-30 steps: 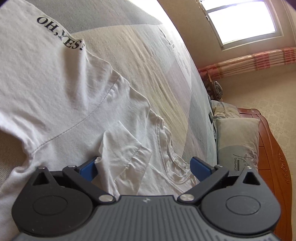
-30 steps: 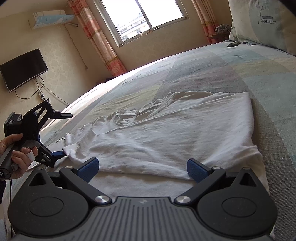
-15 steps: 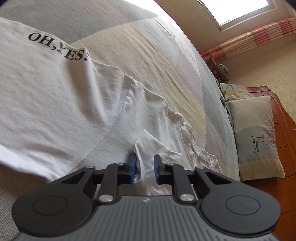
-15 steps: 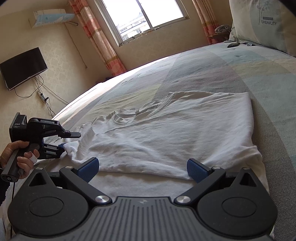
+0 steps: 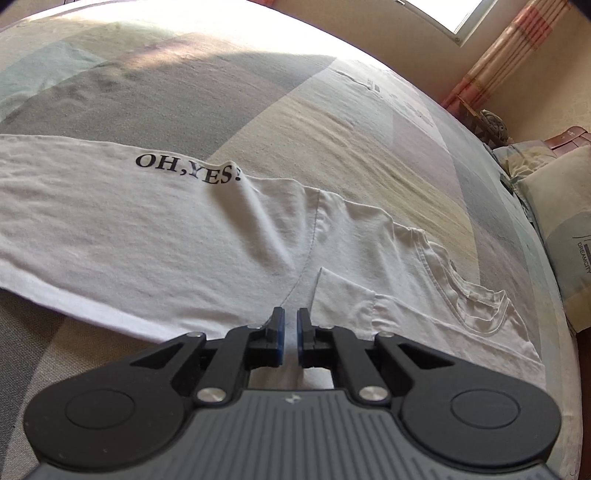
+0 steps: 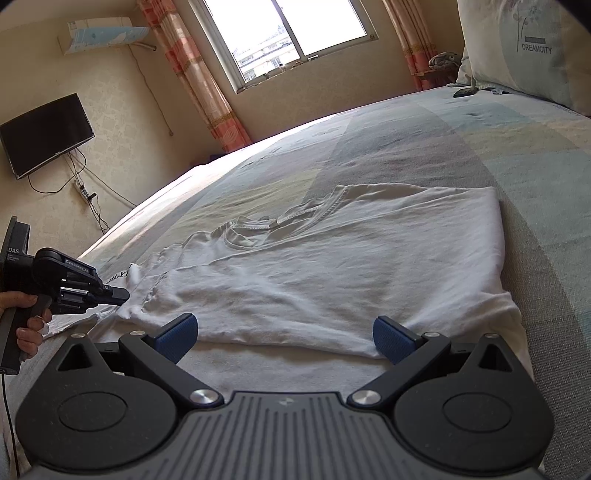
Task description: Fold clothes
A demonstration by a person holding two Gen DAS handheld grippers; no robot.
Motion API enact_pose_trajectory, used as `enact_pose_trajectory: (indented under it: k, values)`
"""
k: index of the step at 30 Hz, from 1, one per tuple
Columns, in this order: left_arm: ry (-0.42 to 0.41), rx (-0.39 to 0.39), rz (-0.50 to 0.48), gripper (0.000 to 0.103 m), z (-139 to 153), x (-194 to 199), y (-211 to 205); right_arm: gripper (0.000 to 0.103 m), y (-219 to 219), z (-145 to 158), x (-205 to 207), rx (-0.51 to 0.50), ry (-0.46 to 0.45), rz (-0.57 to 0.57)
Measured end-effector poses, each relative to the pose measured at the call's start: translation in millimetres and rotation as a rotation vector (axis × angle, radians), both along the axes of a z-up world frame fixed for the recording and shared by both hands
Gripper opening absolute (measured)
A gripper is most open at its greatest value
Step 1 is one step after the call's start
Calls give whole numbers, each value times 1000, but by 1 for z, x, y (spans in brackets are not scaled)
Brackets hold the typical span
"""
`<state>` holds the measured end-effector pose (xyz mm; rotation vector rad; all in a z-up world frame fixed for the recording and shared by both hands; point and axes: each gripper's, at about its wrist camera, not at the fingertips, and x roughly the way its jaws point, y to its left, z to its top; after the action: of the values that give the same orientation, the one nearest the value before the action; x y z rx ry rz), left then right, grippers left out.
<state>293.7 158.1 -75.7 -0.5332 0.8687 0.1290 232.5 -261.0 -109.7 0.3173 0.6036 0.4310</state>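
A white T-shirt (image 6: 351, 266) printed "OH,YES!" (image 5: 188, 168) lies partly folded on the bed. My left gripper (image 5: 290, 328) is shut on the sleeve (image 5: 340, 299), white cloth pinched between its blue pads. From the right wrist view that same left gripper (image 6: 123, 294) is at the shirt's left edge, held in a hand (image 6: 27, 325), with the sleeve lifted a little off the bed. My right gripper (image 6: 282, 334) stands open over the shirt's near folded edge, nothing between its fingers.
The bedspread (image 6: 461, 147) has grey, green and blue patches. Pillows (image 6: 528, 44) lie at the head of the bed, with a small dark object (image 6: 464, 92) near them. A window (image 6: 284, 33), curtains, a wall TV (image 6: 46, 134) and an air conditioner (image 6: 107, 35) are behind.
The left gripper closed on the shirt sleeve, then rolled and rose slightly, pulling the sleeve up. The right gripper stayed still and open.
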Motion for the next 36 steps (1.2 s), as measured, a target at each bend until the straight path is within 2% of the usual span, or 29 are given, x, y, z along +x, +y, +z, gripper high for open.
enact_pose_trajectory:
  k: [2,5,8,11,12,15,18,21,22,24,26,27,30,33,36]
  values:
    - [-41,14,-71,21,7,1,-16,103,1,2,-2,-11,-12,-11]
    - [-77,42,-206,37,12,13,-48,103,1,9,-7,-25,-65,-20]
    - [-46,87,-318,43,3,30,-81,103,0,11,-8,-24,-81,-22]
    - [-35,201,-327,41,-9,31,-88,103,-1,11,-7,-35,-69,-39]
    - [-34,215,-317,40,-8,30,-87,103,-1,11,-6,-45,-61,-51]
    - [6,267,-312,39,2,26,-93,103,-2,7,-1,-108,-9,-100]
    - [18,325,-381,47,17,23,-118,103,-3,5,1,-155,25,-127]
    - [-72,321,-532,63,27,17,-152,103,1,10,-5,-179,-15,-132]
    - [-75,320,-558,70,23,18,-161,103,2,8,-4,-197,-3,-146]
    - [-72,319,-605,71,15,22,-179,103,2,5,0,-229,21,-175]
    - [15,329,-578,71,-4,31,-183,103,-4,3,2,-213,40,-193]
    - [9,323,-558,71,-7,31,-181,103,-6,2,3,-207,49,-205]
    - [46,320,-547,70,4,25,-178,103,-5,8,-5,-235,28,-273]
    - [49,278,-572,70,24,15,-174,103,1,14,-10,-248,-70,-238]
    - [60,219,-593,71,45,12,-178,103,-6,8,3,-260,-6,-308]
